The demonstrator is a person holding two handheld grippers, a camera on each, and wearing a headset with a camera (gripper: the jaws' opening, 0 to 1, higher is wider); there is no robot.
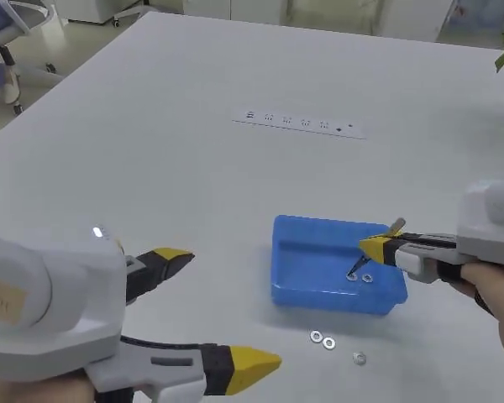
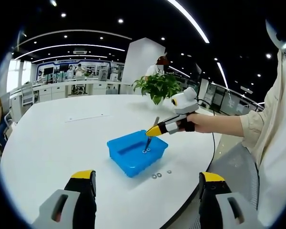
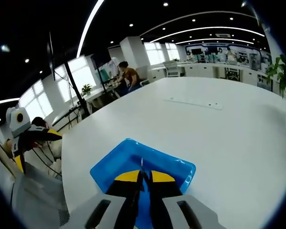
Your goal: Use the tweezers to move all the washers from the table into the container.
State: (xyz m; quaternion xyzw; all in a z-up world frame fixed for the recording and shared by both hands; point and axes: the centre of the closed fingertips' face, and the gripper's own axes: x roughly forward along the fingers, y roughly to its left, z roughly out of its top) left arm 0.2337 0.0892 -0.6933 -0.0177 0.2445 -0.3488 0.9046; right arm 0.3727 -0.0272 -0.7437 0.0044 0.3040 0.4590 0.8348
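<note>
- While the right tool (image 1: 378, 246) is clamped narrow on the tweezers (image 1: 359, 263), their tips point down and to the person's left into the blue container (image 1: 319, 295). They end right at two washers (image 1: 367, 278) lying on its floor near the front right corner. Whether a tip is pinching one of them is too small to tell.
- Three loose washers (image 1: 322, 339) lie on the desk (image 1: 193, 168) just outside the container's front wall, on the person's side. Two lie close together, and a third washer (image 1: 359, 358) is a little apart to the right and nearer the person.
- By my judgement the next move turns on this: the loose washers lie across the near wall from the tweezer tips. The tips must lift clear of the rim and draw back toward the person.
- The tweezers' long axis slants in from the right, and flat washers will likely need a steep nip on the edge.
- The left tool (image 1: 233, 308) hovers with jaws spread wide and nothing between them, well to the left of the container. The right one is much nearer the washers.
</note>
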